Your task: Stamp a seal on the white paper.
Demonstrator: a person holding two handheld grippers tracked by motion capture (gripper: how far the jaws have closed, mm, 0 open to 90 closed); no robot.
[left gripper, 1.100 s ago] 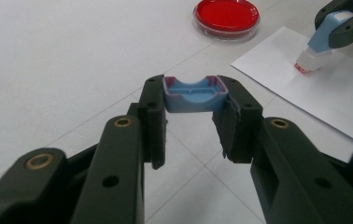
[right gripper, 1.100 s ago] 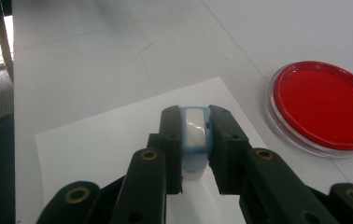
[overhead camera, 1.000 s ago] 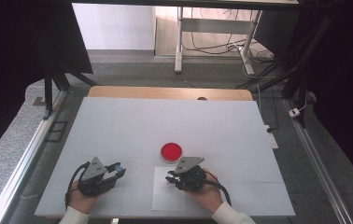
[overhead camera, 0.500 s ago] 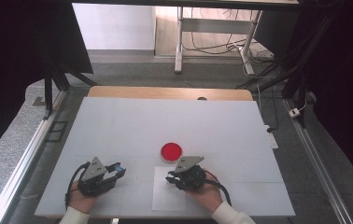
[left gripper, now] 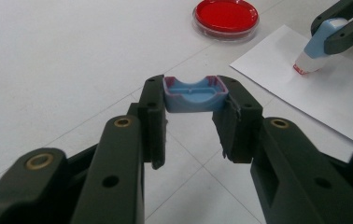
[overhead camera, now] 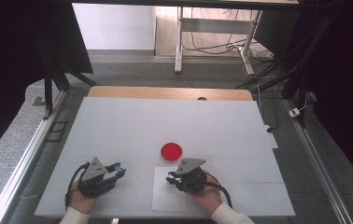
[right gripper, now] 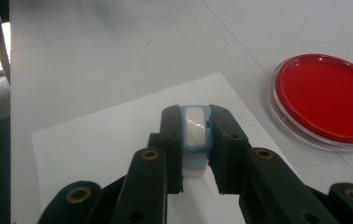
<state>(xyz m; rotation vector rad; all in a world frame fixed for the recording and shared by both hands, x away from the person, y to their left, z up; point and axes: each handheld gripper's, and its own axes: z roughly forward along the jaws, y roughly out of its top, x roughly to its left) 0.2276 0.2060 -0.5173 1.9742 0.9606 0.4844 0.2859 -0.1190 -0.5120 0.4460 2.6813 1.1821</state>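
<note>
white table [overhead camera: 118, 126], paper sheet [overhead camera: 163, 198], red dish [overhead camera: 171, 151]

Bench [overhead camera: 118, 121] is wide open up top and on both sides; only the red dish [overhead camera: 171, 151] sits just past the paper sheet [overhead camera: 165, 196], between the claws' paths.

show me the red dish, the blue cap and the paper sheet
red dish [left gripper: 226, 14], left gripper view, on its red centre
blue cap [left gripper: 194, 95], left gripper view, on its front wall
paper sheet [right gripper: 104, 140], right gripper view, on bare paper
</note>
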